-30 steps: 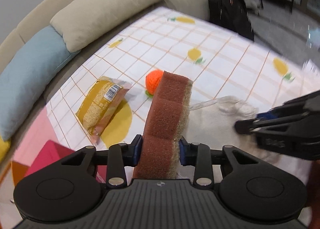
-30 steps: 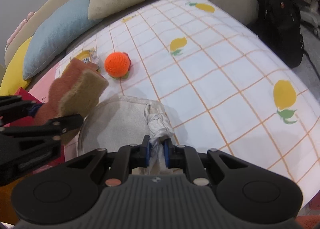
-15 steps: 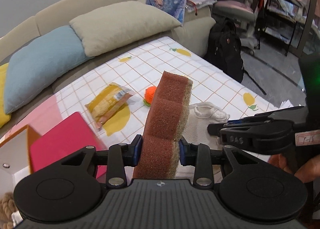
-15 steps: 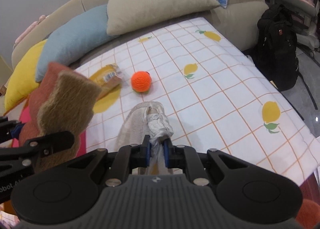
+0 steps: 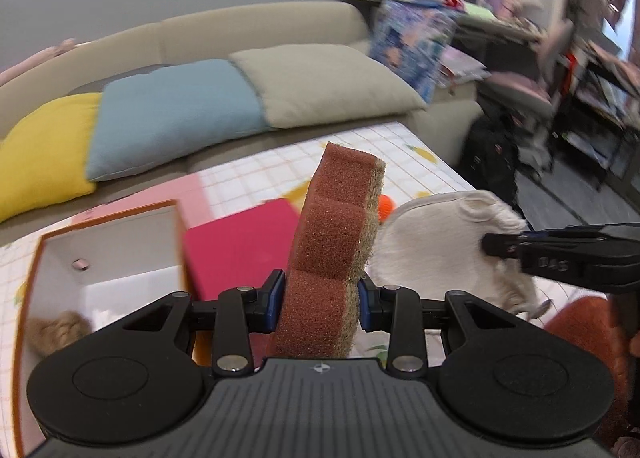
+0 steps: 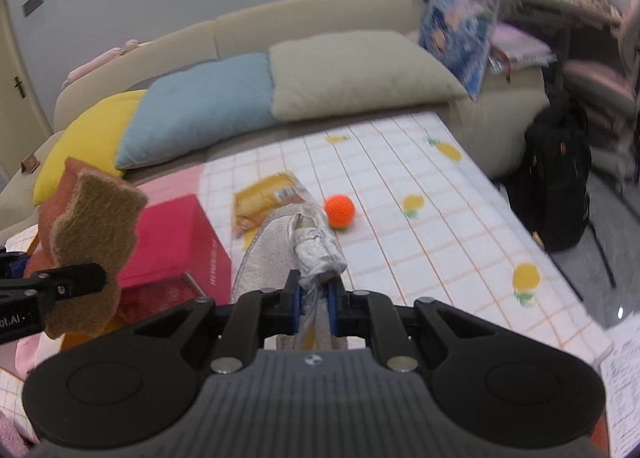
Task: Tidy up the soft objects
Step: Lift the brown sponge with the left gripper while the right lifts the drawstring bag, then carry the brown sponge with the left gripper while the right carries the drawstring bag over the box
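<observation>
The left gripper [image 5: 319,304] points forward and downward over the tabletop [image 6: 440,225], its blue pads pressed against the lower end of a brown sponge [image 5: 334,250] that stands upright between them, rust foam on one face and a tan scouring layer on the other. The right gripper [image 6: 316,300] is tilted down the same way, its jaws nearly closed and pinching the bunched neck of a pale cloth pouch [image 6: 276,254], whose round body hangs below and ahead of the fingers. In the left wrist view the right gripper sits just to the right of the sponge with the pouch beneath it. Compared with a second ago, both grippers are higher above the checked cloth, the pouch is lifted clear of it, and an open white box [image 5: 104,258] with an orange rim and a red box [image 5: 240,250] have come into the left wrist view. On the tabletop lie one orange knitted ball [image 6: 339,211] and one yellow snack packet [image 6: 266,199], near each other. Three cushions [image 6: 200,105] lean on the sofa [image 6: 312,13] behind: one yellow, one blue, one beige. One black backpack [image 6: 556,185] stands on the floor at the right.
</observation>
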A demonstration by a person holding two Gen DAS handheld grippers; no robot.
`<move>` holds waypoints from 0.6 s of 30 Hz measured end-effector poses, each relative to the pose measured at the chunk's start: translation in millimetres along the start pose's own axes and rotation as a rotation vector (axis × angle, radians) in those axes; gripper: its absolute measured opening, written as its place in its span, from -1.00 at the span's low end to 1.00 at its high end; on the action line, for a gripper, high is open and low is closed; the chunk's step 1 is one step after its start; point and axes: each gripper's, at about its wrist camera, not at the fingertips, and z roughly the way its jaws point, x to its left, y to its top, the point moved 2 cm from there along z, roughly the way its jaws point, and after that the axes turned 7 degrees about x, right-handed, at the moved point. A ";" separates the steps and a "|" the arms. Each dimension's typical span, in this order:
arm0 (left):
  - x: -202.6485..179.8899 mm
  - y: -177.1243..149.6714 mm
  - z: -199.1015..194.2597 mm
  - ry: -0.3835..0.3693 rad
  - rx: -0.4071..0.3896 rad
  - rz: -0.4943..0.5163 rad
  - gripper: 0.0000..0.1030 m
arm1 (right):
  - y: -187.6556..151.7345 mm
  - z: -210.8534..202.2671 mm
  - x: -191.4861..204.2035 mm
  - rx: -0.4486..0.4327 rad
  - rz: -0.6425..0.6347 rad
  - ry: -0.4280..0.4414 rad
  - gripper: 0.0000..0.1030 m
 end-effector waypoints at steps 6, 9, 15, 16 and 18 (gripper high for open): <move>36.4 -8.6 -17.9 0.052 -0.048 -0.074 -0.22 | 17.6 -24.8 33.2 -0.085 -0.058 0.037 -0.79; 55.2 -10.6 -26.3 0.071 -0.077 -0.118 -0.22 | 28.9 -32.8 53.7 -0.129 -0.098 0.062 -0.79; 89.4 -13.1 -35.9 0.119 -0.108 -0.173 -0.22 | 51.4 -38.3 100.2 -0.191 -0.192 0.145 -0.78; 94.5 -12.9 -35.7 0.130 -0.107 -0.178 -0.22 | 54.3 -35.9 109.4 -0.190 -0.206 0.163 -0.78; 106.1 -14.5 -37.9 0.145 -0.109 -0.185 -0.22 | 59.6 -30.8 126.1 -0.188 -0.229 0.205 -0.78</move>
